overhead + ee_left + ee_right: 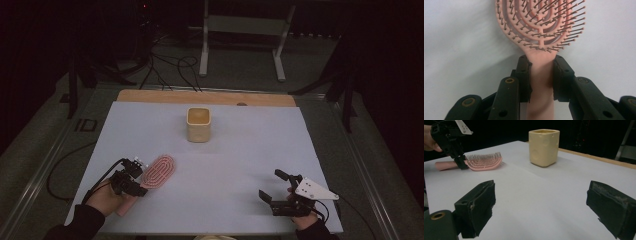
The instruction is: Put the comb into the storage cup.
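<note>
Item: pink plastic paddle hairbrush [541, 30], bristles up, flat on the white table sheet [240, 165]. The left gripper [541, 75] clasps its handle just below the head, pads pressed on either side (a grip near the head likely steadies a lift). Ahead stands a cream square ceramic cup [199, 125], probably its destination. The right gripper [541, 205] idles with jaws wide, holding nothing.

A lab-like recording room is showing here: black cables [170, 67] are lying across the grey floor at the upper centre, a white metal stand [243, 37] is sitting behind the table [250, 150], and darkness is surrounding the white-covered, wood-edged tabletop.
</note>
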Available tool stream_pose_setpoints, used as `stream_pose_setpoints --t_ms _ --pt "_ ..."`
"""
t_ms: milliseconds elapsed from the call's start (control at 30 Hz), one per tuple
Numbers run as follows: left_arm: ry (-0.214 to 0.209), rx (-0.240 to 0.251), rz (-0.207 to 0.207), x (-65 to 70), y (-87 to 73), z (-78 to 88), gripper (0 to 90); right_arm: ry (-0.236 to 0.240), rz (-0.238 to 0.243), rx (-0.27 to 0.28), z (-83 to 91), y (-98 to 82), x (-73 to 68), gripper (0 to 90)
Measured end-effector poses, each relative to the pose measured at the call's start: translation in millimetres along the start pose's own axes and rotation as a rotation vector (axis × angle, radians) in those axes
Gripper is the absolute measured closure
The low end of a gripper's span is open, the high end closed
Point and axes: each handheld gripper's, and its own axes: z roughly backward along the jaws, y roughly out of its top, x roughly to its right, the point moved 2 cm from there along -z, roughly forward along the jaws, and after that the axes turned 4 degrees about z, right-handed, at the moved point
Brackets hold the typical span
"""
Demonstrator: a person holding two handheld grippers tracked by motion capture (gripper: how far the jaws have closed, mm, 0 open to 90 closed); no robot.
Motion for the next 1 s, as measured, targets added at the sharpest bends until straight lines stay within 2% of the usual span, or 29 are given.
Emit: stream_pose_setpoints --t_ms 133,533,667,700,800,833,967,1000 --pt "0.001 0.016 -0.023 4.4 2.6 2.8 71.8 0.001 0.002 0.001 0.0 0.0 -0.1 8.5" --pt "-0.007 0.114 -0.089 23.2 12.5 15.3 72.0 0.003 0.003 0.001 -0.3 -0.2 0.0 8.6" --pt "-0.02 0.159 -0.104 29.9 18.4 18.0 71.9 0.002 0.003 0.0 -0.3 -0.2 0.1 8.5" --pt "-0.031 0.164 -0.109 31.4 19.7 18.2 71.9 0.003 0.003 0.0 -0.3 -0.2 0.1 8.6" --pt "-0.03 0.181 -0.119 34.2 22.4 18.8 71.9 0.003 0.002 0.0 -0.4 -0.3 0.1 8.5" --pt "-0.047 0.182 -0.126 35.5 23.7 18.9 71.9 0.003 0.003 0.0 -0.4 -0.3 0.1 8.5" --pt "-0.048 0.215 -0.137 40.0 29.1 19.9 72.0 0.004 0.002 0.0 -0.4 -0.3 0.2 8.5" --pt "-0.061 0.222 -0.145 41.7 30.4 19.9 72.0 0.006 0.002 0.001 -0.4 -0.3 0.2 8.5"
